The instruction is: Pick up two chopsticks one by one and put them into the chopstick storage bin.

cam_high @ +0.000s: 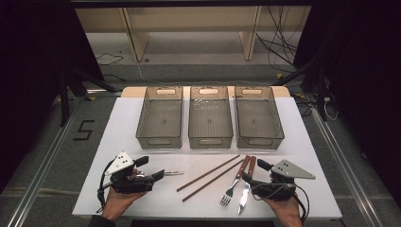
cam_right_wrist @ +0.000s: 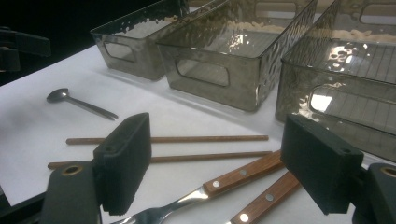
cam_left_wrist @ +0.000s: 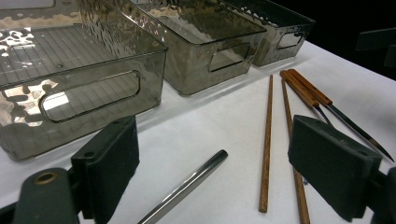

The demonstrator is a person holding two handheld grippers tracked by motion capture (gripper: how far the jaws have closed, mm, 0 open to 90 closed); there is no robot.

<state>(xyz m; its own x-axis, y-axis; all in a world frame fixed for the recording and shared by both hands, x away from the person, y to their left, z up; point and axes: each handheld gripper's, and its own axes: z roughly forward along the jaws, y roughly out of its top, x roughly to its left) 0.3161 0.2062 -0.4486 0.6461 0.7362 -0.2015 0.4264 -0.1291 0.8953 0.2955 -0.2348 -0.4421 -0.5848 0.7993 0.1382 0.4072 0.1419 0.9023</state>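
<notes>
My left gripper (cam_high: pixel 151 168) rests low at the table's front left, open; in the left gripper view its jaws (cam_left_wrist: pixel 215 156) stand wide apart with the steel spoon's handle (cam_left_wrist: pixel 187 186) lying on the table between them, untouched. The spoon (cam_high: pixel 173 173) points right from that gripper. My right gripper (cam_high: pixel 255 172) sits at the front right, also open (cam_right_wrist: pixel 219 149). A wood-handled fork (cam_high: pixel 235 182) and knife (cam_high: pixel 247 188) lie just ahead of it, their handles (cam_right_wrist: pixel 243 175) between its jaws without contact. Two brown chopsticks (cam_high: pixel 209 174) lie slanted in the middle.
Three smoky see-through bins stand in a row at the back of the white table: left (cam_high: pixel 160 118), middle (cam_high: pixel 210 118), right (cam_high: pixel 258 118). All three look empty. The table's front edge (cam_high: pixel 203 215) runs just behind both hands.
</notes>
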